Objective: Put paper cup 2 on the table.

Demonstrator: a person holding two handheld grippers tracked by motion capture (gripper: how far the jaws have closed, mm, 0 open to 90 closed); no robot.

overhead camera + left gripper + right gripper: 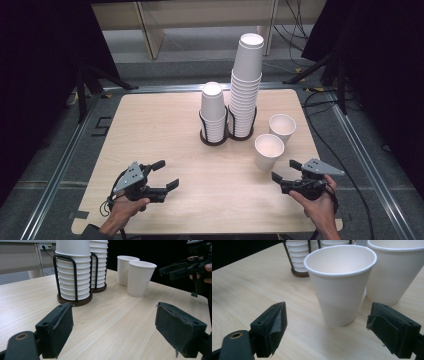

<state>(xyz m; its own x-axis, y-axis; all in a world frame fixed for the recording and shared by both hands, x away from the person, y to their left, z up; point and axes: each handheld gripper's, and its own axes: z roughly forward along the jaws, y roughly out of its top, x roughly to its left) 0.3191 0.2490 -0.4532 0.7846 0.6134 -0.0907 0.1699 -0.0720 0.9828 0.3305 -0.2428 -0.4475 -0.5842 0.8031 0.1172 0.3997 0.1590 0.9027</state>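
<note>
White paper cup (pixel 269 151), upright and loose on the wooden table (pixel 165 130), stands just ahead of the right gripper (pixel 287 170), whose jaws gape empty. Left gripper (pixel 166 174), also open and empty, sits well apart from that cup.

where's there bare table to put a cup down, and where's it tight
Free: the left half of the table, between the left edge and the short stack, and the front middle strip between the claws. Crowded: the tall stack and two loose cups at back right.
</note>
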